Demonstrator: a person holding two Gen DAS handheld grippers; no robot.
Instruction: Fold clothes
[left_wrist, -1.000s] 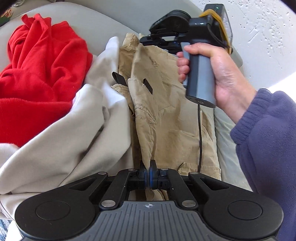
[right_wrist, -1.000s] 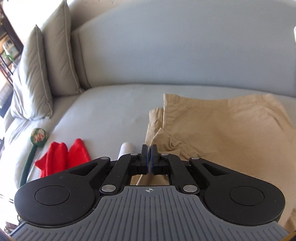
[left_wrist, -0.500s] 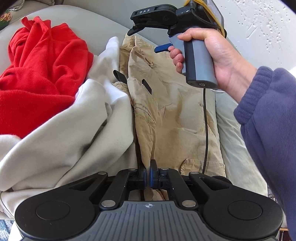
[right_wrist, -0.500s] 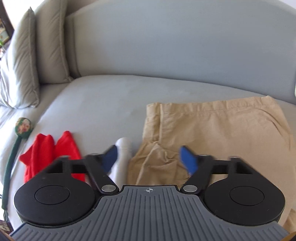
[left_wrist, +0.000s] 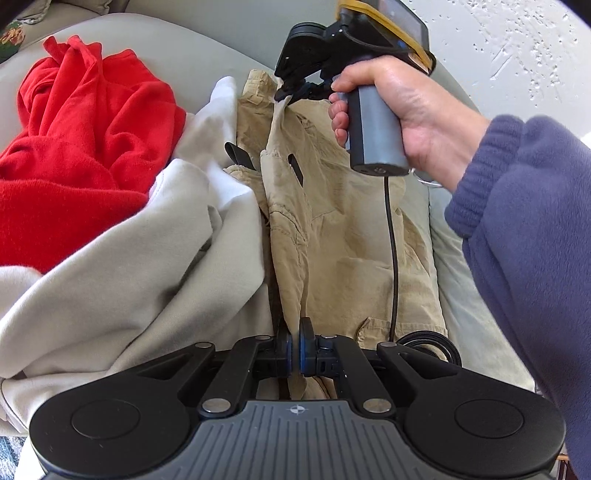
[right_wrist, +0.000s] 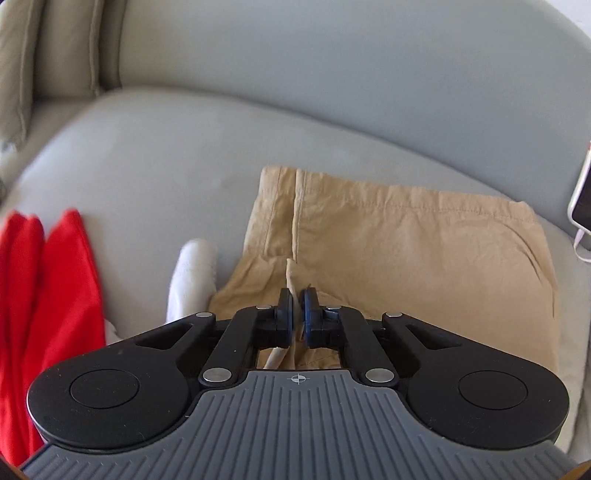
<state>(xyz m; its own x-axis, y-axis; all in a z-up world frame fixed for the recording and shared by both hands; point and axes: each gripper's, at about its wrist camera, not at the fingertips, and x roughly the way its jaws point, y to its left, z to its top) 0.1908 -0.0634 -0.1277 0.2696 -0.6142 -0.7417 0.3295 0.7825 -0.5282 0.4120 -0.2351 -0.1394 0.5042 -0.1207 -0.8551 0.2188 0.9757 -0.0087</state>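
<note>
Khaki pants (left_wrist: 332, 229) on grey sofa (right_wrist: 229, 155), beside cream garment (left_wrist: 140, 266), red garment (left_wrist: 74, 140); left view only: hand (left_wrist: 413, 122) holding right tool (left_wrist: 291, 96); left tool (left_wrist: 294, 345) pinched on pants edge; right tool clamped on pants fold; right view only: phone (right_wrist: 580, 199)

Bright daylight floods both views, soft and even, with no hard glare on the fabric. In the left wrist view the textured wall (left_wrist: 517, 55) at 1 o'clock is nearly washed out, and a dim shadow sits in the fold of the khaki trousers (left_wrist: 332, 240). In the right wrist view the sofa back (right_wrist: 332, 74) bows hard toward the rim, the cushions at 10 o'clock smear with blur, and black vignette clips the corners.
</note>
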